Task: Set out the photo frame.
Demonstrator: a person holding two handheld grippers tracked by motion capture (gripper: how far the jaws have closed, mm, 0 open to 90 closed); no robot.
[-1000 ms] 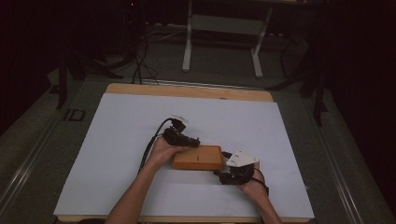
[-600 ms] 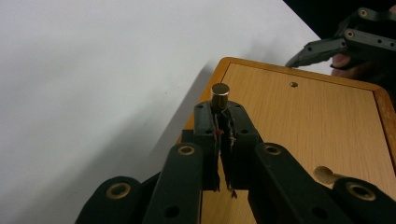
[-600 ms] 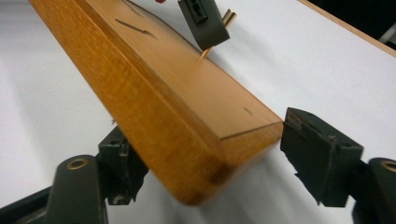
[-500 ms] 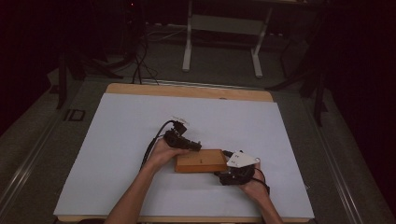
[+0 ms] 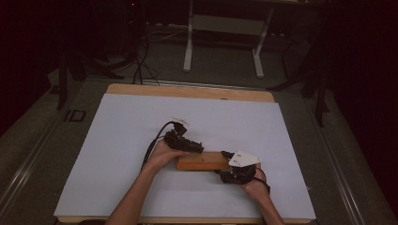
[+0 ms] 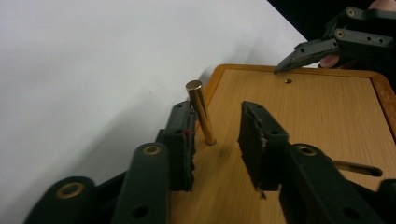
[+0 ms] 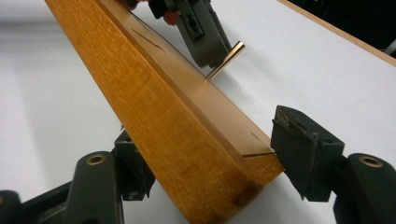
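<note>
Just opened, left claw [image 6: 217,140], letting go of brass pin [image 6: 201,112] now standing in wooden block [image 5: 202,161] mid-tabletop [image 5: 117,140]. Right claw [image 7: 210,154] apart, straddling block's end, closing. Pin seated; next, draw left claw clear without knocking pin.

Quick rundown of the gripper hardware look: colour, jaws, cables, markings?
Both grippers are black, with brass-coloured rivets at the linkage joints. The left gripper has blocky black pads and a black cable trailing from it. The right gripper carries a pale three-cornered plate on top. Forearms are bare, no sleeves.
</note>
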